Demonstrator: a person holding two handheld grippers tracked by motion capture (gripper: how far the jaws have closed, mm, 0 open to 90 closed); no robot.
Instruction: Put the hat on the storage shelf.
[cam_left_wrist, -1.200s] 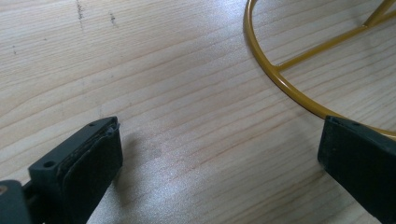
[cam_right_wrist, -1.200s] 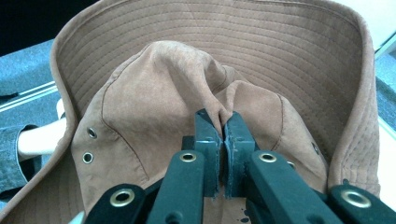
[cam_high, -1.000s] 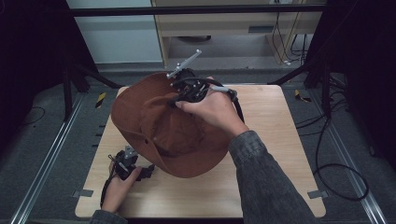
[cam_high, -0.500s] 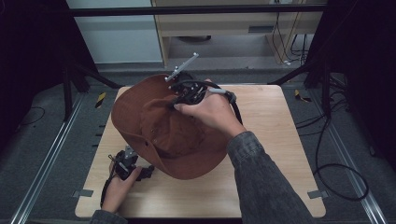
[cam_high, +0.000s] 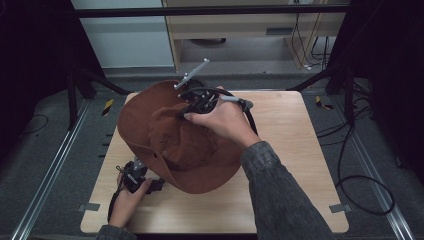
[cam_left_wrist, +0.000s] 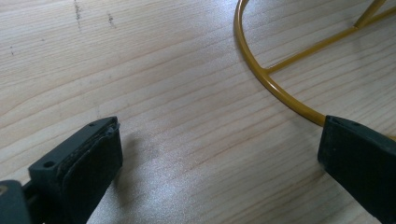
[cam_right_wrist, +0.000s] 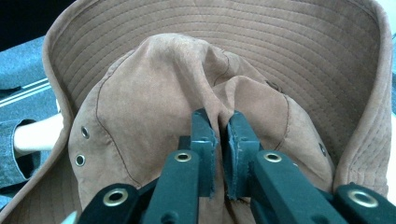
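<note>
Since the earlier frames little has shifted: the right gripper stays at the far side of the brown suede wide-brimmed hat, only its jaws have just been easing a touch wider, with a fold of the hat's crown still pinched between them. The left gripper has kept its place at the near left of the light wooden desk.

No brand, label or writing can be read on the hat, the grippers or the desk.

In the right gripper view the two dark jaws stand almost together and the pads clamp a raised crease of the crown, so this gripper is grasping the hat; small metal eyelets sit on the crown's side and the stitched brim curves up around it. In the high view the hat lies tilted over the middle of the desk, its brim reaching down toward the left gripper, which sits just beside the brim's near edge.

In the left gripper view the jaws are spread wide and released, with bare desk between them; a thin yellow wire ring, perhaps part of a stand, curves past the jaw at the right of that view.
</note>
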